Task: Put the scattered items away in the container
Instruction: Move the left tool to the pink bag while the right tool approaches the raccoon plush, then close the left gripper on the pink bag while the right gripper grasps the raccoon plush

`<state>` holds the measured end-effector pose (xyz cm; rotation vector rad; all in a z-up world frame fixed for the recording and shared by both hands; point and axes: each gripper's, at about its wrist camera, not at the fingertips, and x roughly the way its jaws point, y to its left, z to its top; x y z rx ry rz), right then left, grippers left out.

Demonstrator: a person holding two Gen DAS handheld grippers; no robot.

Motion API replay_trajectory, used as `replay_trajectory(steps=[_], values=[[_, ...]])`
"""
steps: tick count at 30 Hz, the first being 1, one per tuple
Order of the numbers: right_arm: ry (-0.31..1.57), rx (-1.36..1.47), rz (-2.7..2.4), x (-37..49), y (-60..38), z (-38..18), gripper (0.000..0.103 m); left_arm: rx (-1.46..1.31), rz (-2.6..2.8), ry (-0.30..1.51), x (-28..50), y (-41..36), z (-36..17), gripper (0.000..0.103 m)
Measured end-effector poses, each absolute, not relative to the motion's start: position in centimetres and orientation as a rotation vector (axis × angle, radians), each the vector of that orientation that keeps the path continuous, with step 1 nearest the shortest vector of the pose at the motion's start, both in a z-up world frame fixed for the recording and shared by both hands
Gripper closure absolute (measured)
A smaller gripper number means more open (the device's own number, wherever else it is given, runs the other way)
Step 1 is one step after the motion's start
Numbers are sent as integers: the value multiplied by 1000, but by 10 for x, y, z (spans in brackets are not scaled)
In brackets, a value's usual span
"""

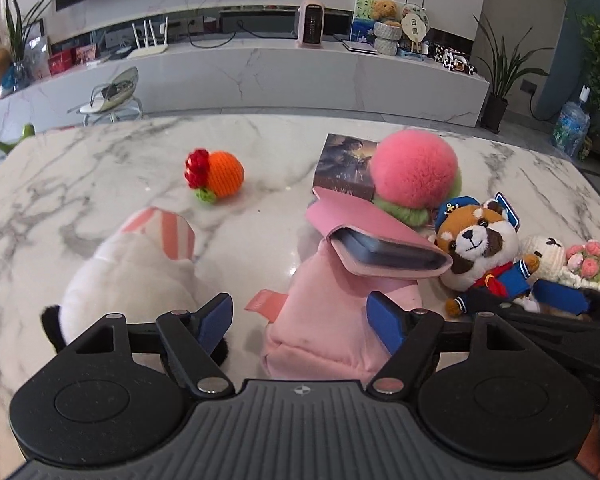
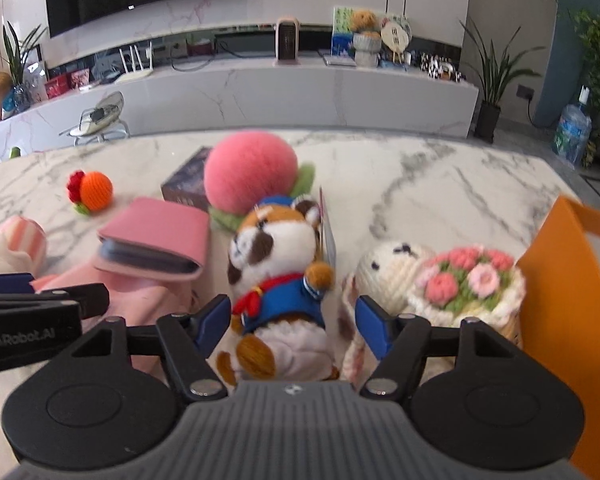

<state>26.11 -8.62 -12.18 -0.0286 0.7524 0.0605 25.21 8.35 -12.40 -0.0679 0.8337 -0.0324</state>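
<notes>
Marble with grey veins makes up the table (image 1: 100, 168), and behind it runs a long white media bench under a dark television. From the left wrist view, the left gripper (image 1: 300, 322) stands wide open with nothing held; its blue fingers (image 1: 216, 320) flank the near end of a pink cloth pouch (image 1: 332, 320), the right finger just beside or touching the cloth, the left one clear of it. A pink wallet (image 1: 376, 240) rests tilted on top of the pouch. To the left sits a white plush with pink striped ears (image 1: 132, 280), near the left finger. Farther back lie an orange crochet ball with a red flower (image 1: 216, 174), a dark box (image 1: 346, 168), and a fluffy pink peach (image 1: 414, 168) leaning against that box. At the right stands a plush in a blue sailor suit (image 1: 480, 252), with a cream crochet doll holding a pink bouquet (image 1: 572, 260) beside it. From the right wrist view, which is slightly blurred, the right gripper (image 2: 292, 324) is also wide open and holds nothing; the sailor plush (image 2: 280, 280) lies directly between its fingers, body near the left finger. The crochet doll (image 2: 440, 284) sits just beyond the right finger, touching or nearly touching an orange container (image 2: 572, 300) at the right edge. The pink wallet (image 2: 160, 236) and pouch (image 2: 140, 300) lie to the left.
</notes>
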Motion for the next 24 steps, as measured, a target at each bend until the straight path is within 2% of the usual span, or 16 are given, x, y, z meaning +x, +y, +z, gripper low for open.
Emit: replay_trajectory(steps=[7, 9, 10, 11, 13, 16, 20, 24], values=[[782, -38, 66, 266, -85, -138, 40, -203, -89, 882, 255, 91, -141, 16], [782, -34, 69, 265, -85, -139, 43, -244, -109, 891, 255, 93, -142, 24], [783, -36, 72, 265, -85, -139, 46, -264, -124, 893, 254, 94, -142, 36], [786, -38, 76, 264, -84, -139, 48, -278, -138, 892, 254, 94, -141, 44], [793, -39, 84, 262, -83, -138, 53, -269, -137, 898, 252, 92, -140, 46], [808, -28, 105, 258, -82, -135, 57, -274, -130, 905, 246, 90, -137, 56], [822, -12, 120, 249, -84, -129, 59, -275, -123, 899, 236, 92, -128, 67], [824, 13, 140, 236, -85, -117, 60, -243, -120, 871, 222, 88, -111, 72]])
